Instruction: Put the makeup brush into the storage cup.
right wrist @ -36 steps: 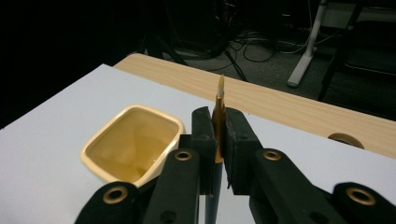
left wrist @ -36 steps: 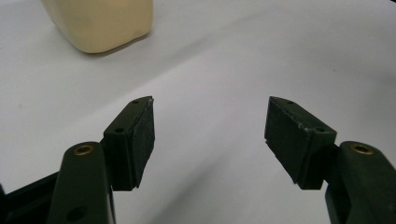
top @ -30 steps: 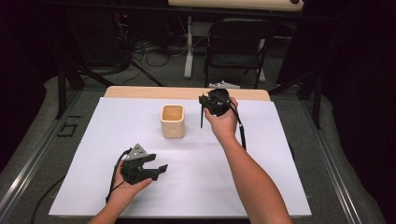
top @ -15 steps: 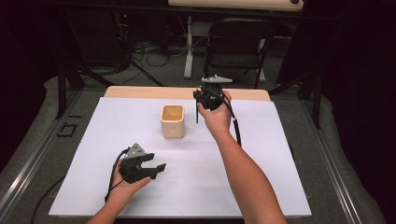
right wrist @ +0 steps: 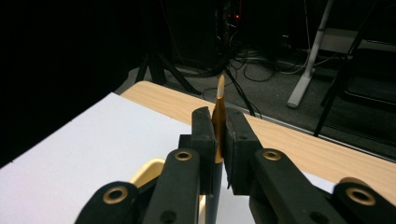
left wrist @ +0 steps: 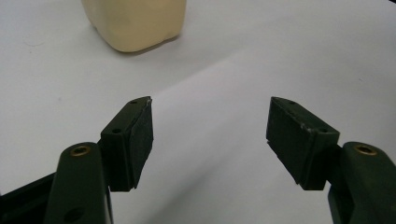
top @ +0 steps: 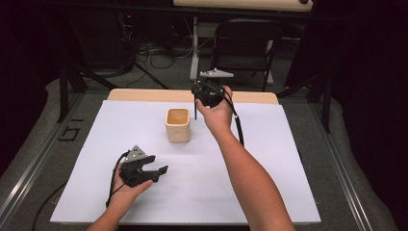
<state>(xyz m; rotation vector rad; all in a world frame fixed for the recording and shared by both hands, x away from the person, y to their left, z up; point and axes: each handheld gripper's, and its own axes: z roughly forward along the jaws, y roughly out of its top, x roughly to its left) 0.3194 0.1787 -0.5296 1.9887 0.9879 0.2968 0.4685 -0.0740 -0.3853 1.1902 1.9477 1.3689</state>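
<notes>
A: Where's the pen right now?

B: The right claw (top: 196, 102) is clamped on the pen (right wrist: 218, 116). In the right gripper view its gold tip sticks up between the two black jaws, which press on it from both sides. From the high view the pen (top: 196, 107) hangs as a thin dark stick below the claw, just beside the cup (top: 178, 124) and a little behind it.

A: And the cup?

B: It is cream-coloured, upright on the white sheet (top: 269, 159) that covers the desk (top: 144, 95), its mouth open.

A: What about the other hand?

B: The left claw (top: 160, 173) sits low near the front of the sheet, well apart from the cup, jaws spread wide with nothing between them. In the left gripper view the cup (left wrist: 135, 23) stands ahead of it.
</notes>
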